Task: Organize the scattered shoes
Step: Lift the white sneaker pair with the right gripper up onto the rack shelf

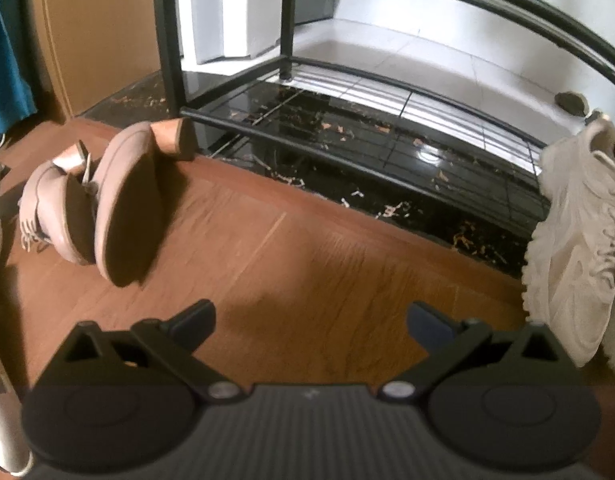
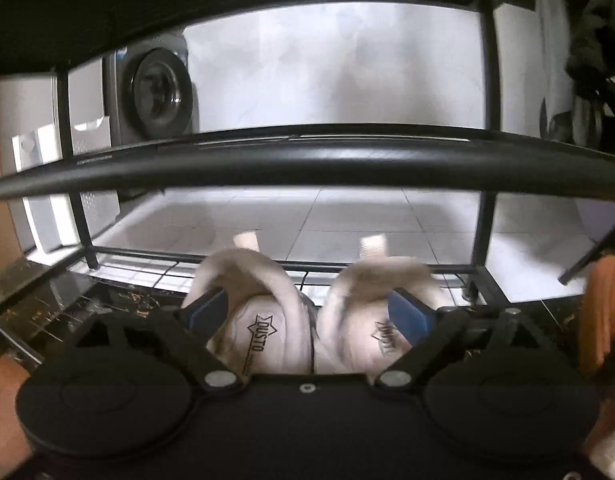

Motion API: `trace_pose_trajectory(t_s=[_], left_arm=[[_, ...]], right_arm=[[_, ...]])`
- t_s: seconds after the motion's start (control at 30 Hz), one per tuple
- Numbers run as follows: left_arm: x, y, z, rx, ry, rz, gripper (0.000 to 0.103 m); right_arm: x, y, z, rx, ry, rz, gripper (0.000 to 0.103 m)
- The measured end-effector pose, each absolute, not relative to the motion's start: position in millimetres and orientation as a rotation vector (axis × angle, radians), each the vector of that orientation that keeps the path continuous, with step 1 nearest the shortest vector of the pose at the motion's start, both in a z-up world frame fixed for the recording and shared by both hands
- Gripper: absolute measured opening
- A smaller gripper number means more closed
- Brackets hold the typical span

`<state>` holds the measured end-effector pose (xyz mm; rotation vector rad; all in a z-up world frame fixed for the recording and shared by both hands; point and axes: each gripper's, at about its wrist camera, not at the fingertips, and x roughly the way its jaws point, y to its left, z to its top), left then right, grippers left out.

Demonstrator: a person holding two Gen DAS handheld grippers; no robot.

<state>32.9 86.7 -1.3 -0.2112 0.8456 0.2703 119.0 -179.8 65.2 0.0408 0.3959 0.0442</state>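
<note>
White sneakers [image 2: 311,320], a pair side by side, sit squeezed between the jaws of the right gripper [image 2: 311,316], by the black shoe rack [image 2: 307,164]. The left gripper [image 1: 311,326] has wide open, empty jaws over the wood floor [image 1: 267,260]. Pink heeled shoes [image 1: 107,196] lie tipped near the rack's low shelf [image 1: 387,152].

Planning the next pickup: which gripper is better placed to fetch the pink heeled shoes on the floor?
Left. The left gripper is open and empty, pink heeled shoes ahead-left; the right gripper grips the white sneakers.
</note>
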Motion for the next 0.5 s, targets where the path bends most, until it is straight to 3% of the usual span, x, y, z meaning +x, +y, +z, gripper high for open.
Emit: trace_pose_trajectory(t_s=[0.23, 0.4, 0.5], left_arm=[[27.5, 79.9, 6.0, -0.171, 0.813, 0.258, 0.102], [26.9, 68.3, 7.4, -0.105, 0.802, 0.256, 0.102], [26.4, 56.3, 9.1, -0.065, 0.785, 0.253, 0.102]], right_arm=[[56.6, -209.9, 74.2, -0.16, 0.424, -0.006, 0.089], [68.8, -249.8, 47.8, 0.031, 0.542, -0.027, 0.089], [86.2, -248.5, 51.0, 0.048, 0.511, -0.003, 0.091]])
